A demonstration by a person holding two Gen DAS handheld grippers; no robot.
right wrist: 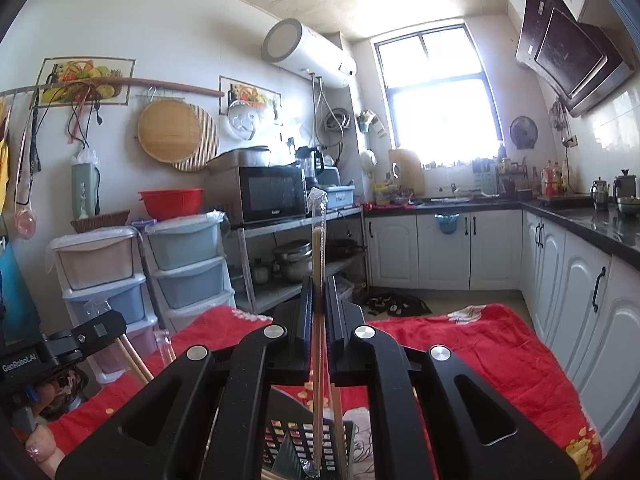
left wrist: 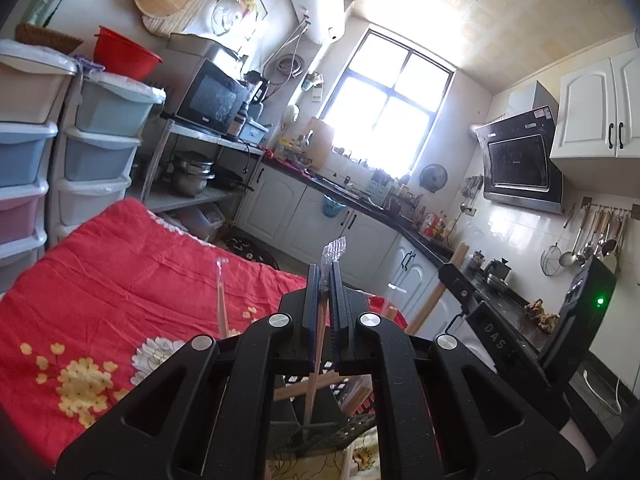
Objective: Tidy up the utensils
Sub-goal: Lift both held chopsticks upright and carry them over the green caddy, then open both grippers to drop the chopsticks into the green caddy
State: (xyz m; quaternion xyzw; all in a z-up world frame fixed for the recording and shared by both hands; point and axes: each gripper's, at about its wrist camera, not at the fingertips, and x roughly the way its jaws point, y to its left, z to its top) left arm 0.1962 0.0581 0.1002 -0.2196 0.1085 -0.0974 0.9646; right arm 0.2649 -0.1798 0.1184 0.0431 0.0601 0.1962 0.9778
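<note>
My left gripper (left wrist: 325,276) is shut on a pair of wooden chopsticks in a clear plastic sleeve (left wrist: 333,250), held upright over a black slotted utensil basket (left wrist: 320,432). More wrapped chopsticks (left wrist: 221,300) stand in that basket. My right gripper (right wrist: 319,292) is shut on another sleeved pair of chopsticks (right wrist: 317,240), upright, its lower end inside the same black basket (right wrist: 304,444). The left gripper shows at the left edge of the right wrist view (right wrist: 76,340). The right gripper body shows at the right of the left wrist view (left wrist: 520,332).
The basket stands on a table with a red flowered cloth (left wrist: 120,280). Stacked plastic drawers (right wrist: 188,264) and a metal shelf with a microwave (right wrist: 272,196) stand behind. White cabinets with a dark counter (right wrist: 580,220) run along the window wall and right side.
</note>
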